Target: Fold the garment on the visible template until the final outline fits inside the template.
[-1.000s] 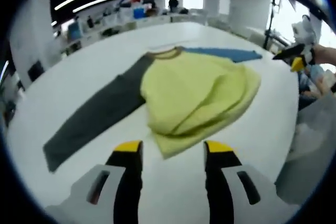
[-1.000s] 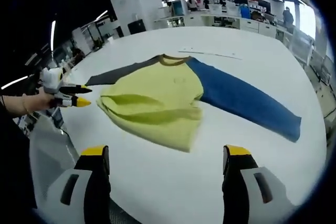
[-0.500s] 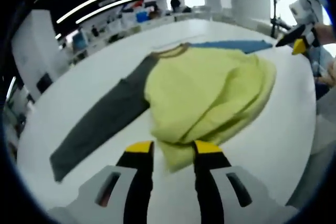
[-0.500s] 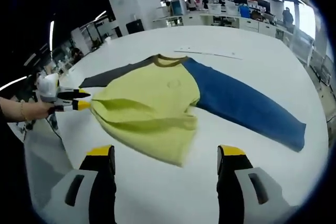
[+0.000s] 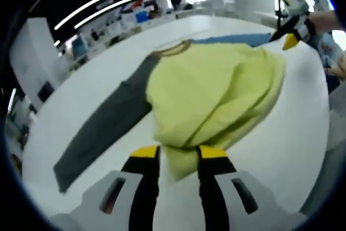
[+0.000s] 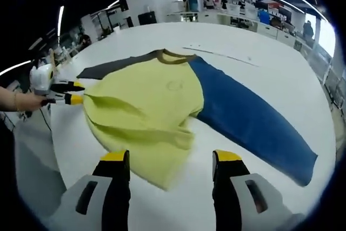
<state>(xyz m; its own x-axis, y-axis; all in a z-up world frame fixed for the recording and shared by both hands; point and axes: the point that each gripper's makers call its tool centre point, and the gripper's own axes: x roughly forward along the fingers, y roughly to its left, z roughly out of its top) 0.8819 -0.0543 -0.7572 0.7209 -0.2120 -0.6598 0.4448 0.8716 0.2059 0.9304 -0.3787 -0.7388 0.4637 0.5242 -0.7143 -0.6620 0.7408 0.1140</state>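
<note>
Cloth bunched in yellow-green folds lies just past the left gripper [image 5: 178, 152] in the left gripper view: this is the shirt [image 5: 211, 93], spread on a white tabletop [image 5: 97, 74]. The left gripper's yellow-tipped fingers [image 5: 145, 152] stand narrow, with the shirt's near hem edge between them; the hem seems pinched, though whether they truly grip it I cannot tell. From the shirt's body a dark grey sleeve [image 5: 100, 128] runs out flat toward the near left, and a blue sleeve [image 5: 238, 39] shows beyond the body. The collar [image 5: 173, 50] lies on the far side of the body. The right gripper [image 5: 289, 31] hangs beside the shirt's right edge, held in a hand [image 5: 327, 22].

In the right gripper view the shirt [image 6: 146, 106] lies just beyond the right gripper [image 6: 168, 158], whose fingers [image 6: 115, 158] stand wide apart and hold nothing, with the folded hem reaching between them. The blue sleeve [image 6: 248, 117] stretches flat to the right of the body, the grey sleeve [image 6: 113, 66] to the far left. The left gripper [image 6: 74, 92] meets the shirt's left edge, a hand [image 6: 24, 101] behind it.
</note>
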